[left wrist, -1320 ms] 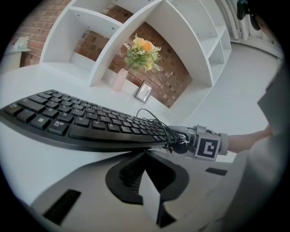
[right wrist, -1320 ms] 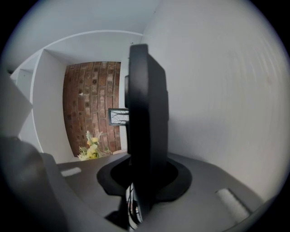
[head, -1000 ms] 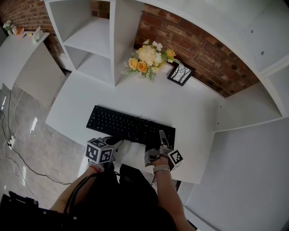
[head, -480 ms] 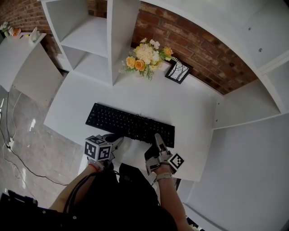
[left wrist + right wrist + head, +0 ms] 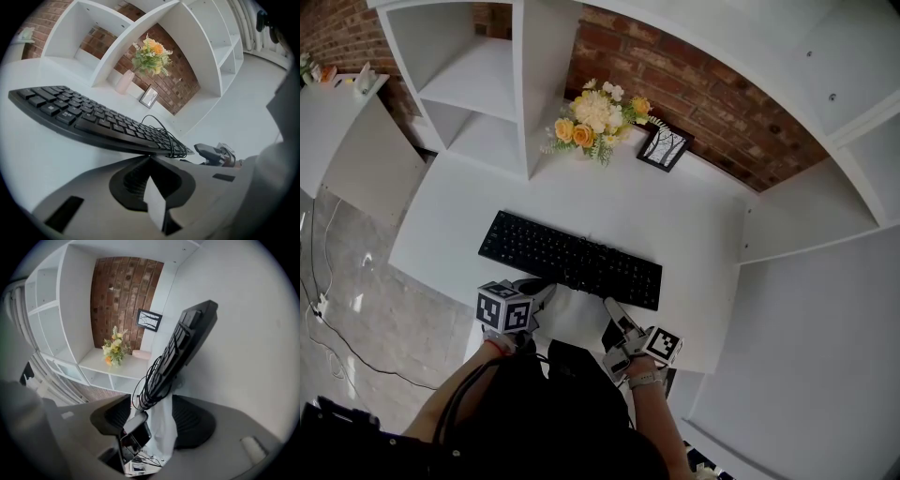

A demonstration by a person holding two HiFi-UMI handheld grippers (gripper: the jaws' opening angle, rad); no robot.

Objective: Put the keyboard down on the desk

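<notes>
The black keyboard point(image 5: 570, 260) lies flat on the white desk point(image 5: 694, 244), its coiled cable point(image 5: 154, 380) bundled at its right end. My left gripper point(image 5: 542, 291) sits at the keyboard's near edge. In the left gripper view its jaws point(image 5: 150, 158) meet tip to tip just under that edge point(image 5: 93, 136), with nothing seen between them. My right gripper point(image 5: 617, 317) is a little back from the keyboard's right end, near the desk's front edge. Its jaws are opening wide. The cable bundle lies just ahead of the tips, and the pads point(image 5: 194, 420) press on nothing.
A bouquet of yellow and white flowers point(image 5: 591, 120) and a small framed picture point(image 5: 665, 146) stand at the back by the brick wall. White shelving point(image 5: 478, 84) rises at the back left. Cables point(image 5: 319, 309) trail on the floor to the left.
My right gripper has come off the keyboard's right end, drawn back toward the desk's front edge and spread its jaws. The keyboard and my left gripper have stayed put.
</notes>
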